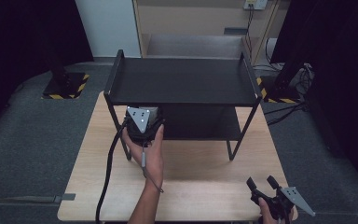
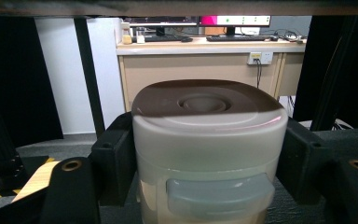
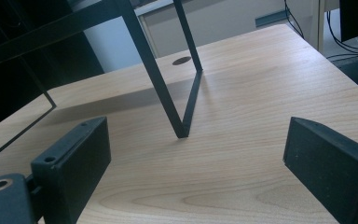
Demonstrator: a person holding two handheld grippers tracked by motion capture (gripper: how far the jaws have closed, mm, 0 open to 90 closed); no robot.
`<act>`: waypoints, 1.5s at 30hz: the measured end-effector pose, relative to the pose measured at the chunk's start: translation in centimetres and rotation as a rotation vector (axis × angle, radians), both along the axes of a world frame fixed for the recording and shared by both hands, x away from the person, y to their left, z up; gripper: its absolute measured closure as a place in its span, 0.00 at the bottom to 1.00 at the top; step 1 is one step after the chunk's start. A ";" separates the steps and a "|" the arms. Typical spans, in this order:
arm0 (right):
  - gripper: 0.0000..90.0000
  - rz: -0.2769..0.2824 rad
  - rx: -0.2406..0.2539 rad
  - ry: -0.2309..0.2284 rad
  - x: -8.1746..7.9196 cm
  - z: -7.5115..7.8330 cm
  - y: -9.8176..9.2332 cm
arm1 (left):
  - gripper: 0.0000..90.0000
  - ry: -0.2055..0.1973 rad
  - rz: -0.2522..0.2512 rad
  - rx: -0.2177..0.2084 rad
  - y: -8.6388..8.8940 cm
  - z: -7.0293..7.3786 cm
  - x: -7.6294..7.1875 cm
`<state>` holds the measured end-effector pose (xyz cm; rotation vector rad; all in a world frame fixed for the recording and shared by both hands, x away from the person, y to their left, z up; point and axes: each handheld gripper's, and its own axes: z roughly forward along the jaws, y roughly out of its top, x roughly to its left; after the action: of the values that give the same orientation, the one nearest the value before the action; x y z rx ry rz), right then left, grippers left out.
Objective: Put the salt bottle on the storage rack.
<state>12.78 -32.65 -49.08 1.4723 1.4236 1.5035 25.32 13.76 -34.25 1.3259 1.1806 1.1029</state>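
In the left gripper view, a white rounded container [image 2: 209, 121] with a recessed lid and a front latch sits between the black jaws of my left gripper [image 2: 209, 154]. The pads press on both of its sides. In the high view, the left gripper [image 1: 143, 125] reaches under the top board of a black two-tier rack [image 1: 182, 81], at the rack's left end. My right gripper [image 1: 261, 181] hovers over the table's near right corner. Its jaws stand wide open with bare wood between them, as the right gripper view [image 3: 196, 154] also shows.
The rack stands on a light wooden table [image 1: 205, 186], and its thin black leg [image 3: 168, 93] rises just ahead of the right gripper. Grey carpet surrounds the table. A desk with monitors [image 2: 205, 42] stands behind, and black stands with hazard tape [image 1: 67, 86] sit at the back corners.
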 end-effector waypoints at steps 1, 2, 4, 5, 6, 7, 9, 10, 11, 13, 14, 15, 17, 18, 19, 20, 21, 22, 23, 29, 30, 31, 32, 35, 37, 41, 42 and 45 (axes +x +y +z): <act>0.08 0.000 0.000 -0.001 0.0 0.0 0.0 | 0.33 0.000 0.000 0.000 0.0 0.0 0.0; 0.08 0.000 0.000 -0.001 0.0 0.0 0.0 | 0.33 0.000 0.000 -0.001 0.0 0.0 0.0; 0.08 0.000 0.001 -0.001 0.0 0.0 0.0 | 0.32 0.000 -0.007 -0.011 0.1 0.0 0.0; 0.08 -0.001 0.001 -0.001 -0.1 0.0 0.0 | 0.30 0.000 -0.014 -0.016 0.2 0.0 0.0; 0.08 -0.001 0.001 -0.001 -0.1 0.0 0.0 | 0.27 -0.002 -0.015 -0.019 0.2 0.0 0.0; 0.08 -0.002 0.001 0.000 -0.1 0.0 0.0 | 0.24 -0.002 -0.015 -0.022 0.2 0.0 0.0; 0.08 -0.003 0.002 0.000 -0.1 0.0 0.0 | 0.17 0.005 -0.026 -0.031 0.3 0.0 0.1; 0.08 -0.002 0.002 -0.001 -0.1 0.0 0.0 | 0.17 0.006 -0.030 -0.033 0.3 0.1 0.0; 0.08 -0.001 0.003 -0.002 -0.1 0.0 0.0 | 0.13 0.000 -0.029 -0.040 0.3 -0.1 -0.2; 0.08 0.000 0.003 -0.002 -0.1 0.1 0.0 | 0.12 -0.001 -0.028 -0.044 0.3 -0.1 -0.2; 0.08 0.002 0.002 -0.001 -0.1 0.0 0.0 | 0.09 0.000 -0.027 -0.048 0.3 -0.1 -0.3; 0.08 0.002 0.002 -0.001 -0.1 0.0 0.0 | 0.09 0.000 -0.028 -0.051 0.3 -0.1 -0.4; 0.07 0.003 0.004 0.000 -0.1 0.0 0.0 | 0.08 0.002 -0.018 -0.045 0.3 -0.1 -0.6; 0.07 0.005 0.005 -0.002 -0.1 0.0 0.1 | 0.07 -0.002 -0.016 -0.043 0.3 -0.1 -0.7; 0.07 0.005 0.005 -0.002 -0.1 0.0 0.1 | 0.07 -0.005 -0.018 -0.046 0.4 -0.1 -0.9; 0.07 0.007 0.005 -0.001 -0.1 0.0 0.1 | 0.07 -0.008 -0.019 -0.049 0.5 -0.1 -1.0; 0.07 0.009 0.002 -0.001 -0.1 0.0 0.2 | 0.07 -0.007 -0.020 -0.049 0.5 -0.1 -1.1; 0.07 0.009 0.003 0.000 0.0 0.0 0.2 | 0.07 -0.005 -0.017 -0.048 0.5 -0.1 -1.2; 0.07 0.011 0.003 -0.001 0.0 0.0 0.3 | 0.06 -0.005 -0.013 -0.049 0.5 -0.1 -1.2; 0.07 0.017 0.004 -0.005 0.0 0.1 0.5 | 0.06 0.002 -0.027 -0.063 1.0 -0.3 -1.7; 0.07 0.017 0.004 -0.005 0.0 0.1 0.5 | 0.06 -0.001 -0.028 -0.061 1.0 -0.3 -1.9; 0.07 0.018 0.004 -0.006 0.0 0.1 0.5 | 0.06 -0.004 -0.028 -0.060 1.0 -0.3 -2.0; 0.07 0.019 0.004 -0.008 0.0 0.1 0.5 | 0.06 -0.005 -0.029 -0.064 1.0 -0.3 -2.3; 0.07 0.022 0.005 -0.010 0.1 0.2 0.6 | 0.06 -0.011 -0.031 -0.065 0.9 -0.4 -2.8; 0.07 0.023 0.004 -0.011 0.1 0.2 0.7 | 0.06 -0.010 -0.036 -0.065 1.0 -0.4 -2.9; 0.07 0.031 0.004 -0.009 0.1 0.1 0.8 | 0.06 -0.007 -0.043 -0.065 1.0 -0.5 -3.4; 0.07 0.032 0.004 -0.009 0.1 0.1 0.9 | 0.06 -0.006 -0.045 -0.063 1.0 -0.5 -3.6; 0.07 0.034 0.005 -0.011 0.0 0.1 0.9 | 0.06 -0.005 -0.045 -0.059 1.1 -0.7 -4.0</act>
<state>12.82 -31.73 -49.00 1.4480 1.4458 1.5342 21.30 14.83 -34.91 1.2972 1.1656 1.0307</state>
